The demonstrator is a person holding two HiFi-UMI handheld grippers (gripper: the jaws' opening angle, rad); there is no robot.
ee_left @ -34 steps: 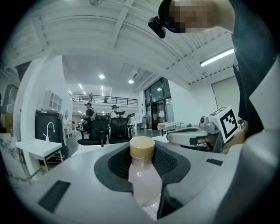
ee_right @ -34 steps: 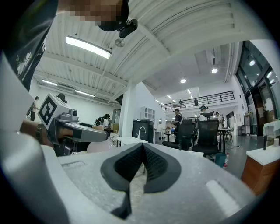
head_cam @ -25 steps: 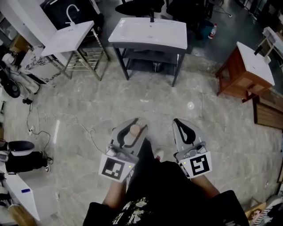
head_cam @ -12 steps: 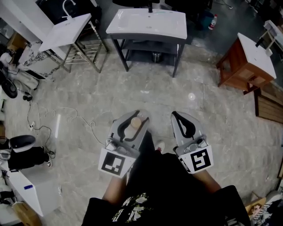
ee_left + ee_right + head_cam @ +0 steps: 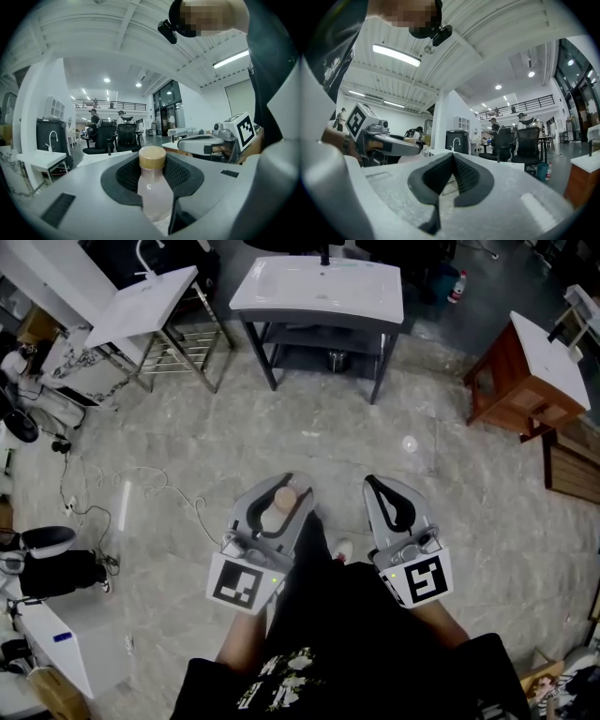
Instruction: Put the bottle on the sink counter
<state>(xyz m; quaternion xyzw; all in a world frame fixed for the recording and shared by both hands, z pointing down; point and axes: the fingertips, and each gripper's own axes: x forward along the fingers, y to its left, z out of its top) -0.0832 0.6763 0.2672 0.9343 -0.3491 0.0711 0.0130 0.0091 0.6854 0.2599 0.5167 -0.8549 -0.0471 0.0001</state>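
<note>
Little changed: left claw [image 5: 291, 486] still grasps the pale pink, tan-capped plastic bottle [image 5: 152, 185]; right claw [image 5: 376, 486] clenched, empty; white sink surface [image 5: 319, 313] remains well ahead.

A grey marbled floor [image 5: 281, 437] carries a white-topped sink counter [image 5: 375, 307] on dark legs and a reddish wooden cabinet [image 5: 511, 395] to its right; beyond, black office chairs [image 5: 127, 136], tall dark windows [image 5: 165, 108], a white beamed ceiling [image 5: 108, 42] with strip lights [image 5: 396, 55]
</note>
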